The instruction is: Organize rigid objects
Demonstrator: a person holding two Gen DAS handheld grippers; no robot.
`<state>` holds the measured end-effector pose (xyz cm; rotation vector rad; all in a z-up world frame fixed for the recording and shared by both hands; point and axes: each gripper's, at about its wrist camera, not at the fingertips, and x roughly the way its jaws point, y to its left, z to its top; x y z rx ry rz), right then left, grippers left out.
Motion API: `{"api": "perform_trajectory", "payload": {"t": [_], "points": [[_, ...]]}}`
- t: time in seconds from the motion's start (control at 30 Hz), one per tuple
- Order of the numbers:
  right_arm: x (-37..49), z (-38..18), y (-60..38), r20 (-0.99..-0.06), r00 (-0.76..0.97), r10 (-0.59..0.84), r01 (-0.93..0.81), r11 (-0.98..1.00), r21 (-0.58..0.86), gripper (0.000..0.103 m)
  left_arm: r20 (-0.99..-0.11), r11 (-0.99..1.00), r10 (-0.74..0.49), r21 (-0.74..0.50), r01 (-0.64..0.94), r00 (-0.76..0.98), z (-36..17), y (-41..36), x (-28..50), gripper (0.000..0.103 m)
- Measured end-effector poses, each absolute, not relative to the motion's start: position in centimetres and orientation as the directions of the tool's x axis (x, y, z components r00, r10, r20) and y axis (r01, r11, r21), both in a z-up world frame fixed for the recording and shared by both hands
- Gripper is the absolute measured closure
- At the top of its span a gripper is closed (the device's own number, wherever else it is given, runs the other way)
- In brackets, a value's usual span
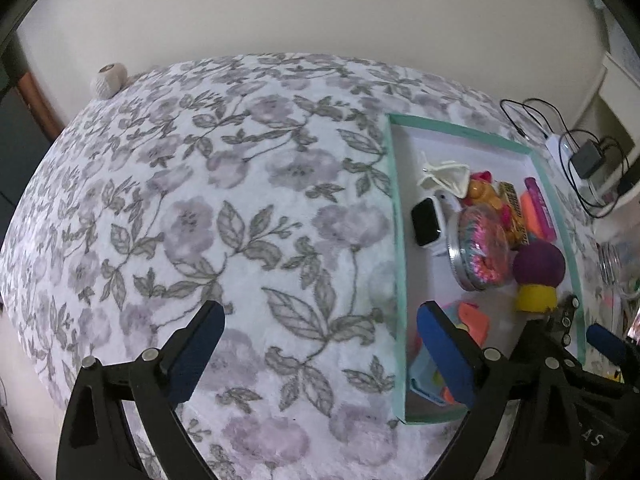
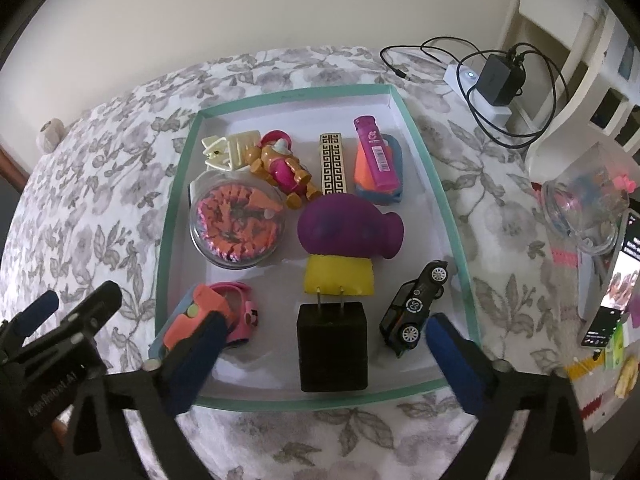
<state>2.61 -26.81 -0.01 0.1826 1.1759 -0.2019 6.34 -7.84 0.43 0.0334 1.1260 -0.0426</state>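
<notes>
A teal-rimmed tray (image 2: 168, 216) lies on a floral bedspread (image 1: 240, 200). It holds a black plug charger (image 2: 333, 350), a black toy car (image 2: 414, 310), a purple and yellow toy (image 2: 348, 232), a round clear box (image 2: 236, 224), a doll (image 2: 284, 170) and several smaller items. My right gripper (image 2: 326, 330) stands open over the tray's near end. The charger lies between its blue pads, and neither pad touches it. My left gripper (image 1: 320, 316) is open above the bedspread just left of the tray (image 1: 400, 240), with nothing between its fingers.
A power strip with an adapter and cables (image 2: 496, 80) lies beyond the tray on the right. A clear bag (image 2: 584, 208) and a lit phone (image 2: 616, 288) sit at the right edge. A ball of yarn (image 1: 108, 80) rests at the bed's far left corner.
</notes>
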Motion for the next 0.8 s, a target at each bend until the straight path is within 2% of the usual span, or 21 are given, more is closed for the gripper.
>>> {"api": "perform_trajectory", "payload": {"t": [0.8], "points": [[-0.7,1.2,-24.3,-0.916,0.396,-0.067,0.225,0.974,0.026,0.000,-0.914,0.999,-0.018,-0.003,0.039,0.405,1.9,-4.8,3.4,0.006]]}}
